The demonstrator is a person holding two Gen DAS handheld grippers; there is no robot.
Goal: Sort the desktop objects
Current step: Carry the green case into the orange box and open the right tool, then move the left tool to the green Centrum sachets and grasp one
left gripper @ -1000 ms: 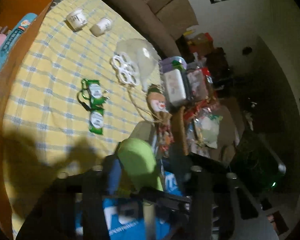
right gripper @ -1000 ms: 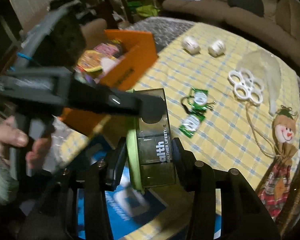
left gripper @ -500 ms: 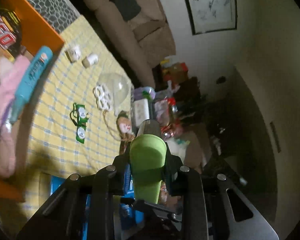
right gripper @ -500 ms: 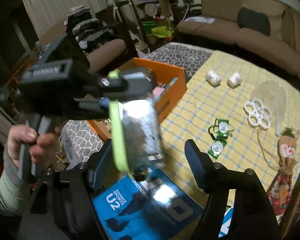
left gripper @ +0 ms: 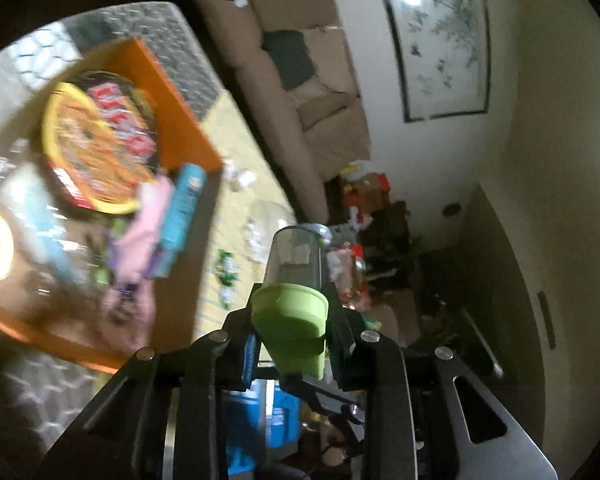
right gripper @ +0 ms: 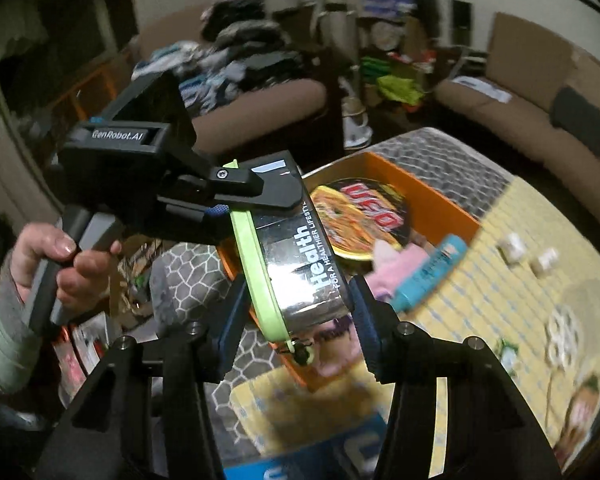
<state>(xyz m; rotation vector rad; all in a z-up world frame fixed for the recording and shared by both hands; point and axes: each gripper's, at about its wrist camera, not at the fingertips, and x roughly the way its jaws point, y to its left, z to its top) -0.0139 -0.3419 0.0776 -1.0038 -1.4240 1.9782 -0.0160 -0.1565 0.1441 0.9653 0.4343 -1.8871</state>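
Both tongs flank one jar, which is in the air above the near corner of the orange box. The left gripper is clamped on its green lid end. The right gripper has a pad close on each side of the clear body, and I cannot tell whether they press it.

A second ago the right tongs held the jar low over the table. Half a second ago they stood wide apart, with the left carrying it alone. Since then the jar has swung across to the box, which now fills the left side of the left view, blurred. This looks like the carry nearing a drop-in.

Room inside the box is scant. A noodle bowl takes the far half, with a pink cloth beside it. A blue tube lies tilted across the wall. The near corner, partly hidden by the jar, seems the likeliest gap. The near wall is the edge to clear on the way down.
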